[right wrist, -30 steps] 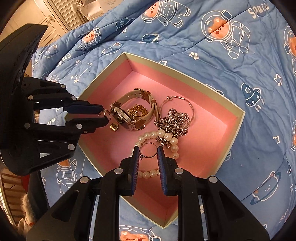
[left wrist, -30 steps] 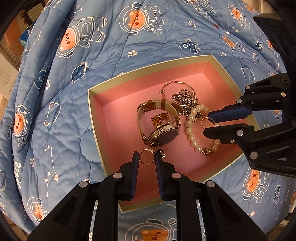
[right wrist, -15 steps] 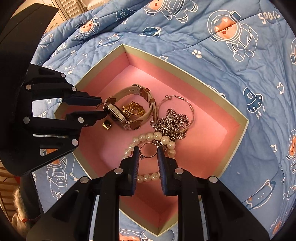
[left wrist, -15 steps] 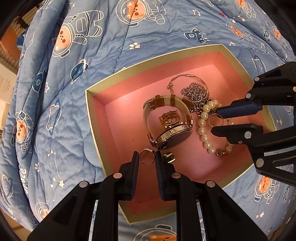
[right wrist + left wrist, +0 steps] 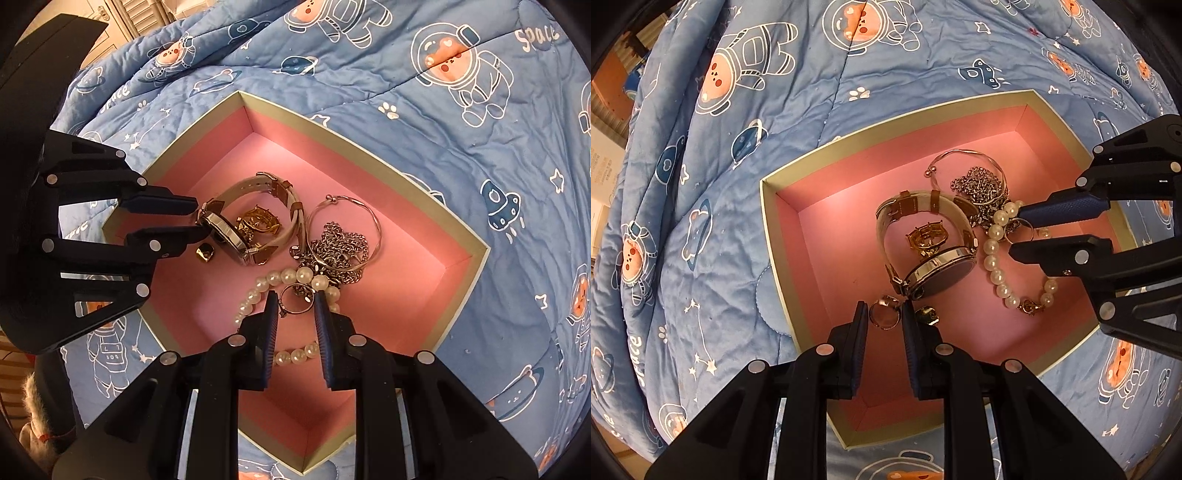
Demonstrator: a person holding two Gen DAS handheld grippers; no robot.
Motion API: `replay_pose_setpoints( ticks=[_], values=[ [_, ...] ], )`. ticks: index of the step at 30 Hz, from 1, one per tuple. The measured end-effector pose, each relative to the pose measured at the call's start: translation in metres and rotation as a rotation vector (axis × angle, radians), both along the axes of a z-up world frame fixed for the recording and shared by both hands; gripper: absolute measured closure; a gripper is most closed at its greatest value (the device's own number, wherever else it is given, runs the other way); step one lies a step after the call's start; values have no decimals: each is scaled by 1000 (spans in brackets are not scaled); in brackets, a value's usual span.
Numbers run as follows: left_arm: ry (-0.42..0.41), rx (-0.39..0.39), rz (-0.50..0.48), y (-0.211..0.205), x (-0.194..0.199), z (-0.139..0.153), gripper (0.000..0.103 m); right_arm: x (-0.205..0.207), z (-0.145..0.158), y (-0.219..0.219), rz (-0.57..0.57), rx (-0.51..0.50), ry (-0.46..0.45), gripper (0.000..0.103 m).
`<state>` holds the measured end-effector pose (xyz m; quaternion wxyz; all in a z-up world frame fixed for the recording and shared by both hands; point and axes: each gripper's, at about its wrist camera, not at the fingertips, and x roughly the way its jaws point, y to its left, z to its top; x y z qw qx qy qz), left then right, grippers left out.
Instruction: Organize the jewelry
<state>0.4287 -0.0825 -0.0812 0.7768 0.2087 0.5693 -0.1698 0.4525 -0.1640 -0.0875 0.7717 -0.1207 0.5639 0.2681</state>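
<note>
My left tool clamps one gold ring near the pink box's left wall; my right tool clamps one silver ring over one pearl bracelet. Only the right view shows the silver ring's stone.

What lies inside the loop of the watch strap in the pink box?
Inside the watch strap's loop sits a gold ring with an openwork top, resting on the pink box floor. Its lower part is hidden behind the watch case.
</note>
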Motion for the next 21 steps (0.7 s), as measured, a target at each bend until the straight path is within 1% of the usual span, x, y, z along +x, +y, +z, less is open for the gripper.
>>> replay_pose_setpoints(
  ticks=[1,3,4,5,7,11,15,19,20,21],
  values=[
    [-1,-3,2,0,-1,0,83,0,0,0,2,-1,-3,79],
    [-5,-5,5,0,-2,0,80,-2,1,-2,4,3,-7,61],
    [-9,-2,5,0,-2,1,77,-2,2,-2,0,3,-14,58],
    [-13,0,4,1,-3,1,75,-3,3,-2,-1,7,-16,58],
    [-26,10,2,-1,-4,3,67,-3,6,-3,0,17,-20,58],
    [-43,-6,-1,-1,-7,12,62,-7,16,-7,3,31,-43,58],
    [-74,-13,4,2,-8,25,50,-13,25,-12,8,26,-74,58],
    [-95,-37,22,6,-12,37,48,-24,38,-19,1,27,-132,57],
    [-112,-44,28,8,-14,42,47,-28,42,-21,-4,26,-152,55],
    [-139,-49,35,10,-20,46,45,-33,46,-24,-12,26,-178,40]
  ],
)
